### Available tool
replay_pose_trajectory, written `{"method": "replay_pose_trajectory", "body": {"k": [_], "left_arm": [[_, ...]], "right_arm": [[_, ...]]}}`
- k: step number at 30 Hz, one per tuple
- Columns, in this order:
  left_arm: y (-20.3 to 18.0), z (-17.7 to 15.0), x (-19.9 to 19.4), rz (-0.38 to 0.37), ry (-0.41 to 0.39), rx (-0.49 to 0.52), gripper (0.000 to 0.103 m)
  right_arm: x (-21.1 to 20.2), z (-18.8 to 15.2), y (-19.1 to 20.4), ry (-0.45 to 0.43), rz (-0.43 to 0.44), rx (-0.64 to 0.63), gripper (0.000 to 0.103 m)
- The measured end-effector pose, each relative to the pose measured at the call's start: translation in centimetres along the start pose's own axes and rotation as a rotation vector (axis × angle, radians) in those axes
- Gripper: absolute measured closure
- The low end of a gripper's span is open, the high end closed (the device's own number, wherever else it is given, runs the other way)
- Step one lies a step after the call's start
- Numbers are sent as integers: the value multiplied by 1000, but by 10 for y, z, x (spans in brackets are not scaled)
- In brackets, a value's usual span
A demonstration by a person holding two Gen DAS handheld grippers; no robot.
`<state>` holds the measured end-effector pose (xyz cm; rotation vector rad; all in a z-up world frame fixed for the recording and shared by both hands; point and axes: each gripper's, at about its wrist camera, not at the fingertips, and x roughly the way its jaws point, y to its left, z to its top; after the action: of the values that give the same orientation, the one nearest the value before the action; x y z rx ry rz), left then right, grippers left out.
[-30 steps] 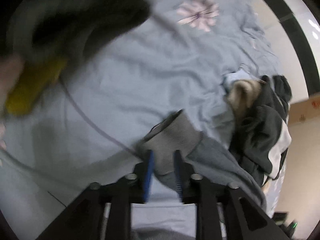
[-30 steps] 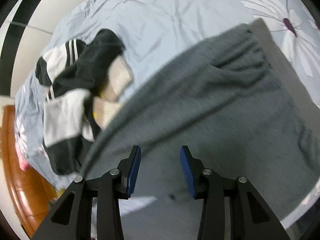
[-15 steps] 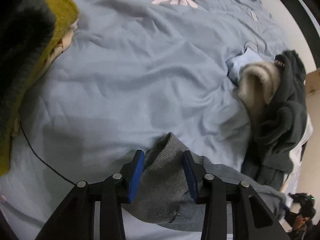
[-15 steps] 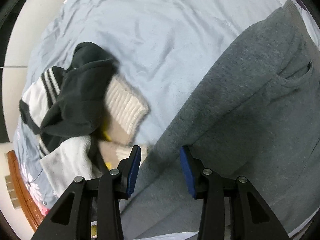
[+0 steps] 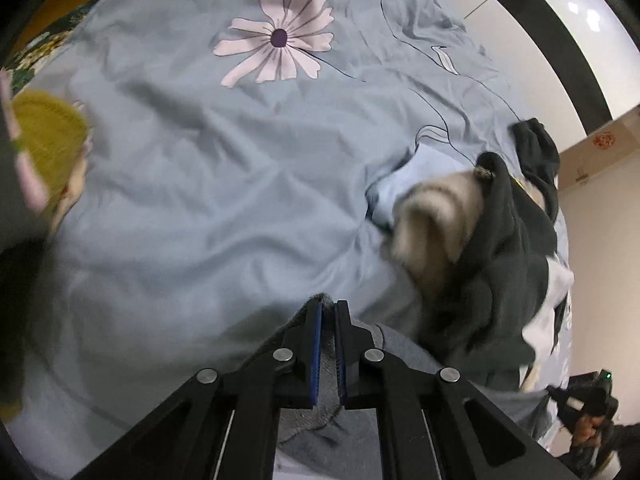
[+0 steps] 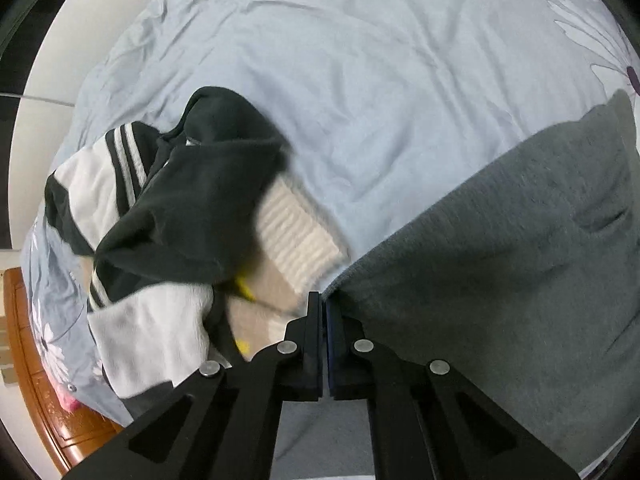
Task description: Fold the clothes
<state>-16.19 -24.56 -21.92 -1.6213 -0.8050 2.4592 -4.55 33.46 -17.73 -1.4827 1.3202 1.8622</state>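
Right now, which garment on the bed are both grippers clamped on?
The grey sweatpants: left gripper and right gripper both pinch its edge. The black-and-white jacket and cream knit lie untouched beside it.

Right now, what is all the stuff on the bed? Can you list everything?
grey garment: one, dark grey, spread on the bed, edge pinched by both grippers
clothes pile: one heap, black, white and cream, beside the grey garment
bedsheet: one, light blue with pale flowers, under everything
yellow knit: one, mustard, left edge of the left view
wooden bed frame: one, brown, lower left of the right view
left gripper: jaws shut on grey garment
right gripper: jaws shut on grey garment
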Motion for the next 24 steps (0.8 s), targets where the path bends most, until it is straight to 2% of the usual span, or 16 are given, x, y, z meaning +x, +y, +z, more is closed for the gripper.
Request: {"method": "replay_pose_trajectory", "body": {"k": [5, 11, 14, 17, 21, 24], "left_arm": [[-5, 8, 28, 44, 59, -20, 97], [-11, 4, 6, 52, 24, 36, 96], [-13, 2, -10, 29, -4, 30, 97], [-19, -4, -37, -1, -50, 31, 97], [-24, -23, -76, -16, -105, 67, 97], [-18, -39, -109, -32, -146, 55, 97]], "right_arm": [[15, 0, 0, 20, -26, -7, 101], [3, 2, 5, 14, -18, -91, 102], [-10, 1, 2, 6, 2, -109, 102], [-27, -9, -8, -13, 65, -97, 102], [-59, -43, -25, -29, 130, -117, 102], [-86, -69, -47, -39, 181, -137, 102]]}}
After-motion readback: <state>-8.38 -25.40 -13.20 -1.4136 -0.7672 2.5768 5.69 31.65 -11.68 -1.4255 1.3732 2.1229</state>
